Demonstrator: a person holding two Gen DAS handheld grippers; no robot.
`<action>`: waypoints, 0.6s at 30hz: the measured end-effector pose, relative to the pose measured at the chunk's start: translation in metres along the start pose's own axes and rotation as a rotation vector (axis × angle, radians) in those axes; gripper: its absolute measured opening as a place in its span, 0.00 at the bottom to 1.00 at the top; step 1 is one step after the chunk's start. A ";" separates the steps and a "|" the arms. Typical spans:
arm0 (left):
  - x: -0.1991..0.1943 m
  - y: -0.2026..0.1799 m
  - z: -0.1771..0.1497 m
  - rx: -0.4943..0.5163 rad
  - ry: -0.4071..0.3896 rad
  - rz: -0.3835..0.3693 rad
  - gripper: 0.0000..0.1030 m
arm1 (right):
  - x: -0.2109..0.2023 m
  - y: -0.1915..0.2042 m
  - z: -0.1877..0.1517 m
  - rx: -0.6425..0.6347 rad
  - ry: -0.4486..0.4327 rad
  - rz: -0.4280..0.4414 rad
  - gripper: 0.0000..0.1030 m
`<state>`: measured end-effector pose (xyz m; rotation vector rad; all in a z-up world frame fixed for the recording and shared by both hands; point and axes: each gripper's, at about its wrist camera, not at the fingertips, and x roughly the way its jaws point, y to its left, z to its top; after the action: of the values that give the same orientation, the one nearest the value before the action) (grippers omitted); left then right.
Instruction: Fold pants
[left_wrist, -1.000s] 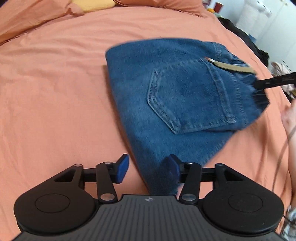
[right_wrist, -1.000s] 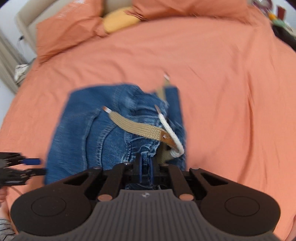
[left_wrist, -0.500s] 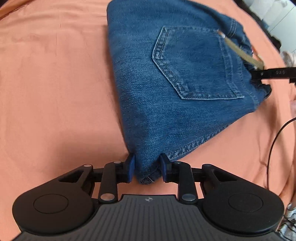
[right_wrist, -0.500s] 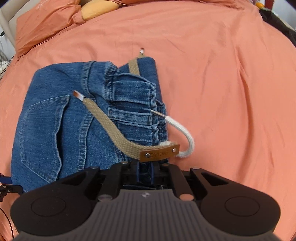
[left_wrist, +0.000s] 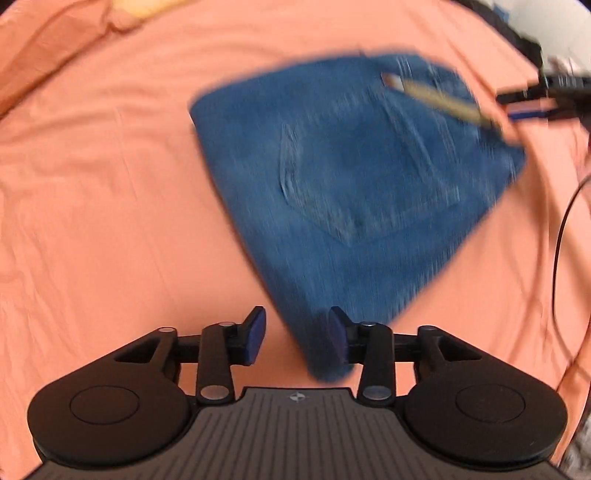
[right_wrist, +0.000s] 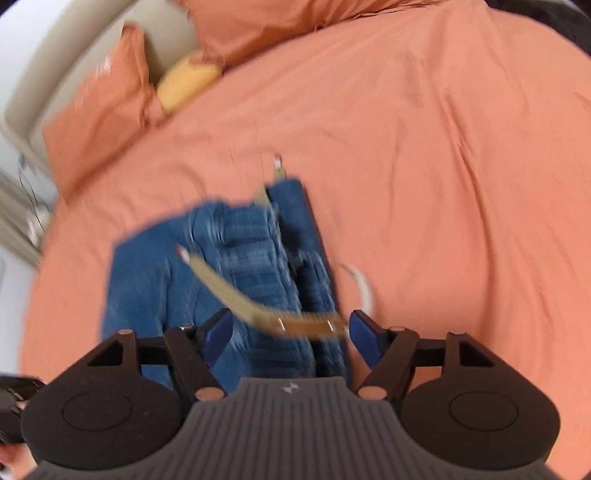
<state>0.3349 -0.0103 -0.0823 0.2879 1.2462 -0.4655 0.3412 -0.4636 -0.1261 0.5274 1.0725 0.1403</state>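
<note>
I have the pants (left_wrist: 354, 177) lying on the bed (left_wrist: 110, 184) as one compact denim bundle, back pocket (left_wrist: 369, 177) up, and I judge the folding itself to be finished or very nearly so: no leg trails out of the bundle in either view, and the edges look stacked, though both pictures are smeared and I cannot check how square the layers sit.

My left gripper (left_wrist: 297, 338) hangs just over the near corner of the pants. Its jaws have just been opening; they stand partly apart now, the denim corner lies between them close against the right-hand pad, and I see no squeeze on the cloth. My right gripper (right_wrist: 291, 332) is above the waistband end of the pants. Its jaws have just sprung open and stand wide, with the waistband and the tan belt (right_wrist: 236, 295) under the gap and nothing pinched.

What is left, as I read it: draw both grippers clear of the pants, and perhaps tuck in the loose trimmings.

Counted around the pants:
- one pair of pants, one back pocket showing
- one tan belt lying across the waistband, with a brown tab near my right gripper
- one white cord (right_wrist: 364, 284) curling onto the bed just beside the waistband
- two orange pillows (right_wrist: 103, 110) and one yellow cushion (right_wrist: 188, 83) well beyond the pants at the head of the bed
- two grippers
</note>
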 end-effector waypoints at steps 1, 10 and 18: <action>-0.002 0.004 0.007 -0.027 -0.018 -0.007 0.50 | 0.001 -0.003 0.004 0.030 -0.005 0.015 0.65; 0.020 0.023 0.037 -0.160 -0.058 -0.038 0.51 | 0.050 -0.017 0.021 0.234 0.049 0.149 0.65; 0.027 0.024 0.032 -0.186 -0.048 -0.050 0.51 | 0.069 -0.013 0.034 0.298 0.037 0.190 0.22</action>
<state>0.3799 -0.0092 -0.0998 0.0880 1.2426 -0.3939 0.4021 -0.4620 -0.1750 0.8992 1.0842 0.1584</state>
